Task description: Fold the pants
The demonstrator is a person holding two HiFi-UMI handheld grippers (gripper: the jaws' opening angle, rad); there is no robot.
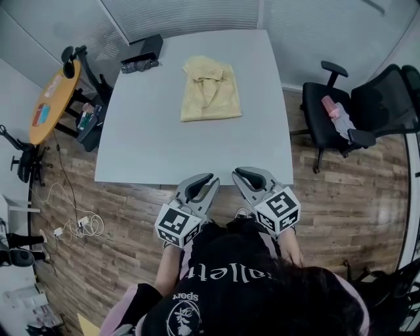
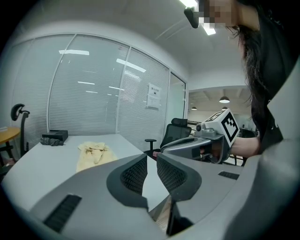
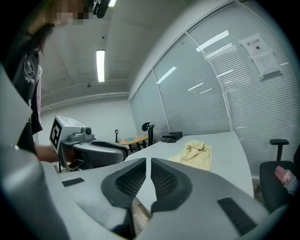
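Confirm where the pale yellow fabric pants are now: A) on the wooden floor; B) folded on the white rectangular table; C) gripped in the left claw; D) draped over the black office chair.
B: the pale yellow fabric pants lie folded on the white rectangular table, well away from the left claw and the right claw.

An office — blind-covered glass partitions (image 1: pixel 184 16), swivel chairs (image 1: pixel 315 125), white table (image 1: pixel 151 131).
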